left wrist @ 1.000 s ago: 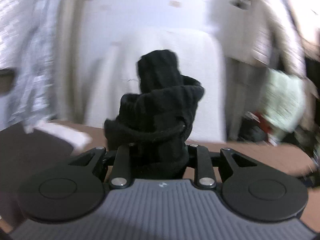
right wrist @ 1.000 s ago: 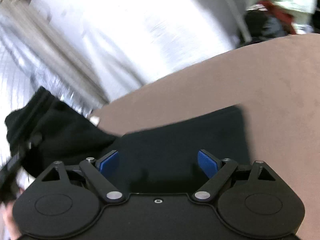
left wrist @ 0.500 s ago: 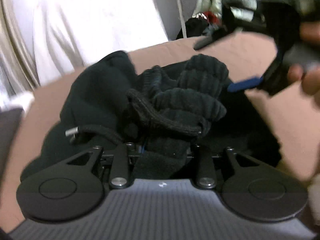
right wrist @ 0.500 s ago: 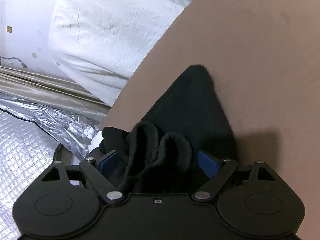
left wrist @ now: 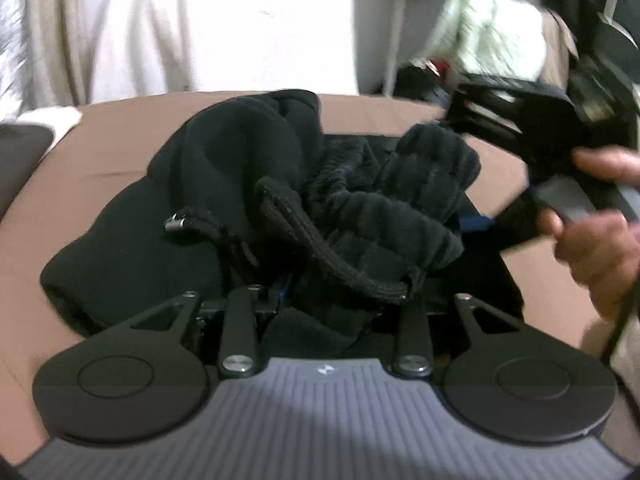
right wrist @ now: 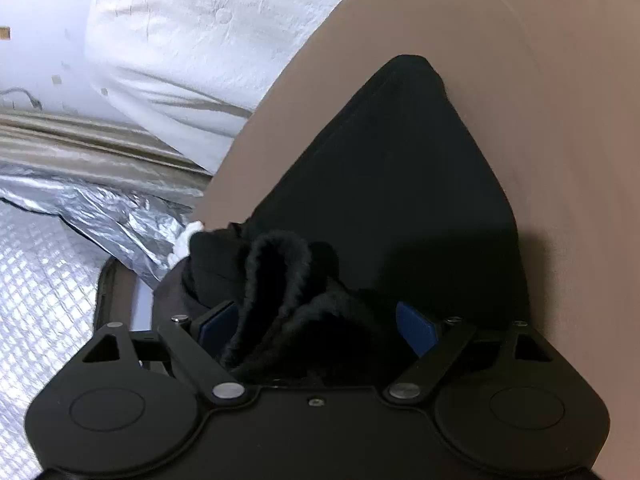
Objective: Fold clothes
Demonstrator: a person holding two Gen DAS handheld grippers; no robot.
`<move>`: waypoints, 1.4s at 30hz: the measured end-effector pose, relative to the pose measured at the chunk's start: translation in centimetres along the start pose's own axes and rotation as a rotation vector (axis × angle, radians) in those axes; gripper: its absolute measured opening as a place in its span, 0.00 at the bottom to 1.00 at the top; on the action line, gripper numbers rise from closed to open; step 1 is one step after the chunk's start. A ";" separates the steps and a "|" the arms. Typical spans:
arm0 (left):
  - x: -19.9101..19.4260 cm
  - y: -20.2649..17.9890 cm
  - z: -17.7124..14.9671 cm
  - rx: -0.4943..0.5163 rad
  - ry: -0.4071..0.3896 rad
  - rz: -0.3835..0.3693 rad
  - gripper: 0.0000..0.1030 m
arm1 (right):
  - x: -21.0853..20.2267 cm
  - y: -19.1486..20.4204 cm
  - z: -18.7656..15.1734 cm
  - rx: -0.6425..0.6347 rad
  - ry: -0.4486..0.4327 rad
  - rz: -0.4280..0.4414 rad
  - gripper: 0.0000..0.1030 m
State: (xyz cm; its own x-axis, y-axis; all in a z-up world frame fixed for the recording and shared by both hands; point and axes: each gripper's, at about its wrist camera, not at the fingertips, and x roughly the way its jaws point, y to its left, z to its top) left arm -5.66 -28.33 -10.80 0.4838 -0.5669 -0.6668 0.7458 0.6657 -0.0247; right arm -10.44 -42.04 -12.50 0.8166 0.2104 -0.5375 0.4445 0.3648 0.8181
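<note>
Black garment (left wrist: 224, 184) heaped on the brown surface (left wrist: 120, 152), directly ahead of the left hand-held gripper (left wrist: 324, 300), whose jaws are opening around a ribbed cuff still lying between them. Right hand-held gripper (right wrist: 320, 332) wide open, bunched cuff sitting loosely between its blue pads (right wrist: 416, 326), flat folded part stretching straight ahead. Probably equally near.

Brown tabletop (right wrist: 520, 80) — white bedding (right wrist: 192, 40) behind

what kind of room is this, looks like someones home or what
Probably a lived-in room at home, maybe a bedroom. A black garment lies bunched on a brown padded surface, white bedding sits behind it, and clothes are piled in the background.
</note>
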 end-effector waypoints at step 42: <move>-5.9 15.0 -3.6 -0.428 -0.238 0.019 0.88 | -4.3 13.8 -11.1 -1.030 -0.437 -0.239 0.24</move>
State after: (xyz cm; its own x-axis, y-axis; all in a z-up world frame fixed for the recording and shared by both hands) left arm 1.02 -13.25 -9.94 0.6243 -0.6145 -0.4824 0.5046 0.7886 -0.3515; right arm -11.93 -27.85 -1.15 0.8997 -0.2241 -0.3746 0.2573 0.9655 0.0403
